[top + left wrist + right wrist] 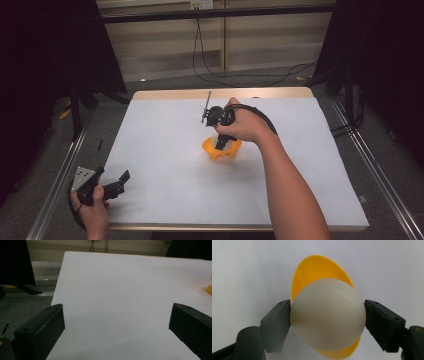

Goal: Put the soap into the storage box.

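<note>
Two pads of the right gripper [327,315] clamp a white ball [328,315] above the yellow bowl [221,148] mid-frame, so lower it gently and centred; the left gripper [107,186], lower left, gapes empty.

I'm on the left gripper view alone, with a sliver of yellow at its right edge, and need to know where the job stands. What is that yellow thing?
Observer: A shallow yellow plastic bowl near the middle of the white table.
Operator: Is anything in it?
Observer: A smooth cream-white ball sits over it, hiding most of the bowl in the right gripper view.
Operator: Who has the ball?
Observer: The right gripper; its jaws press the ball's two sides.
Operator: And my left gripper?
Observer: From above, the left gripper sits at the table's near left corner, jaws apart, holding nothing.
</note>
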Demonstrator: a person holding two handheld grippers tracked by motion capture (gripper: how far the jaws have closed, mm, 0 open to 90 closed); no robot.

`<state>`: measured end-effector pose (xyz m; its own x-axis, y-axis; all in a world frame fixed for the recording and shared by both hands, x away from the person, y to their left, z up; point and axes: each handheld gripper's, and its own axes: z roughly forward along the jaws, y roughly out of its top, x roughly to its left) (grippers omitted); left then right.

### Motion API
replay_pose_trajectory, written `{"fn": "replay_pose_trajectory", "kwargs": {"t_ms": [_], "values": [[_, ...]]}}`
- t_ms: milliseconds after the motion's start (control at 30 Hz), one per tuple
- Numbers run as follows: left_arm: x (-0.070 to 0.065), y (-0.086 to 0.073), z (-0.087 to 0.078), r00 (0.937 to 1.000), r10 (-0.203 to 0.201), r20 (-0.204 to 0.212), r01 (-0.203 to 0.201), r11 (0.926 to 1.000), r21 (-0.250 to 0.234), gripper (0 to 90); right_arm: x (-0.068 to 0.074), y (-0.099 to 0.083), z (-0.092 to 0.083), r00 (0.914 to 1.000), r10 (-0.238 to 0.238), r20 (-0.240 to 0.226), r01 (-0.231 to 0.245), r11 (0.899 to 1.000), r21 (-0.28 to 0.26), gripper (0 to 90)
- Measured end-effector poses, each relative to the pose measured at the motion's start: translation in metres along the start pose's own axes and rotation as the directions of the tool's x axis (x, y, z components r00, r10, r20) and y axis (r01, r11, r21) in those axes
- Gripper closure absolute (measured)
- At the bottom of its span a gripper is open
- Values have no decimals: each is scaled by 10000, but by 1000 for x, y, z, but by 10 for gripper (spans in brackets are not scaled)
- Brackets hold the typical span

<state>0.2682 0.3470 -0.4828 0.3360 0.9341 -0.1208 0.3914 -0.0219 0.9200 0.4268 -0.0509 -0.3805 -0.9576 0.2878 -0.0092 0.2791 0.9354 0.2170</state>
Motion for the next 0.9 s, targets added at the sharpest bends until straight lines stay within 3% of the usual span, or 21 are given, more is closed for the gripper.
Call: {"fn": "replay_pose_trajectory", "kwargs": {"t_ms": [367, 433, 467, 867, 900], "values": [[0, 0, 0, 10000, -17, 16, 17, 10000, -10, 0, -5, 0, 6, 10000, -37, -53, 38, 9997, 246, 240], [0, 0, 0, 10000, -17, 20, 17, 10000, -8, 0, -5, -1, 6, 9997, 243, -90, -241, 9994, 266, 240], [0, 0, 0, 10000, -21, 25, 21, 10000, -8, 0, -6, -1, 7, 10000, 67, -51, -66, 9998, 173, 240], [0, 0, 0, 10000, -32, 26, 32, 10000, -9, 0, -6, -2, 10, 9999, 114, -38, -112, 9995, 306, 242], [0, 0, 0, 10000, -27, 24, 27, 10000, -3, 0, -7, -2, 10, 10000, 75, 16, -75, 9997, 239, 322]]}}
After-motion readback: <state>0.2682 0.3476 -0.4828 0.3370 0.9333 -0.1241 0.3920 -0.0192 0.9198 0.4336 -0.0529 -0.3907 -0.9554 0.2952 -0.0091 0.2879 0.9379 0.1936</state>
